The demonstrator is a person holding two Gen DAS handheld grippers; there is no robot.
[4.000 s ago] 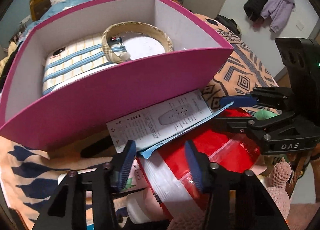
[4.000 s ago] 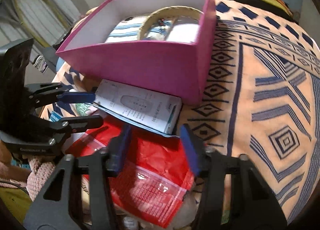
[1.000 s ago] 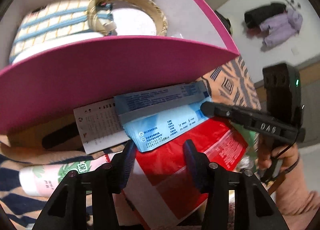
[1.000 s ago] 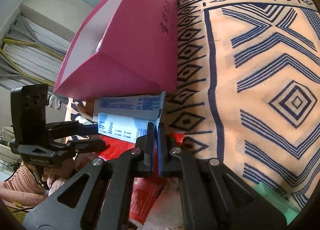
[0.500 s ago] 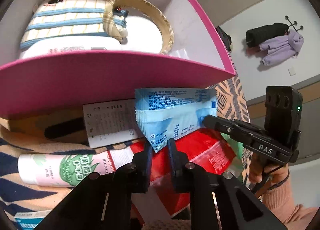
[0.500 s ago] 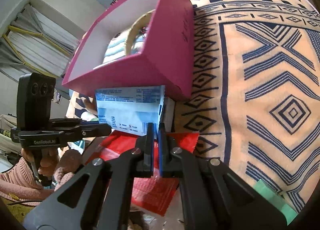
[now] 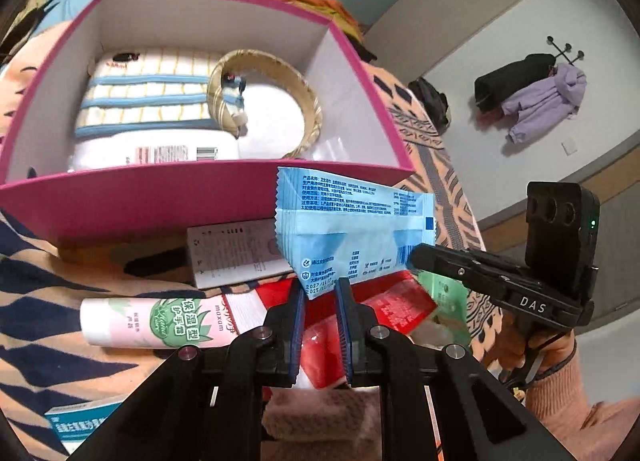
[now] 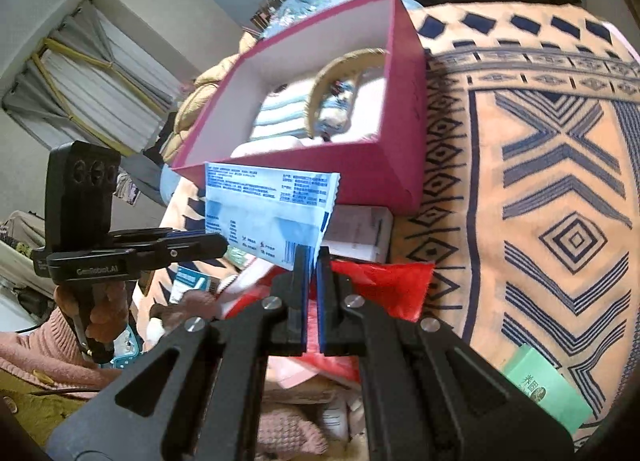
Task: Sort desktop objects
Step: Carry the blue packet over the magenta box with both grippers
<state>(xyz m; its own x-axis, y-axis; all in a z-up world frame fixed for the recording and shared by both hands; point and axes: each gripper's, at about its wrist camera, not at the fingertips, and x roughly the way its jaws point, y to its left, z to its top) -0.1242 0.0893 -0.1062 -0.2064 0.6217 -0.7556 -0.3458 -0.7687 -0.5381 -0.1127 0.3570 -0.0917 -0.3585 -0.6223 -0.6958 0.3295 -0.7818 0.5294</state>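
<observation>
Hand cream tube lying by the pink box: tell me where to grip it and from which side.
Grip the hand cream tube across its middle, from above: it lies flat on its side, long axis across the left wrist view, and the red bag crowds one end.

Black hand-held gripper point(image 7: 320, 293) with blue-edged fingers, silver screws; pink knitted sleeve point(image 7: 568, 401).

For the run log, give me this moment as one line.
left tool: shut on blue packet | right tool: shut on blue packet | packet: held up before pink box | not yet in box
</observation>
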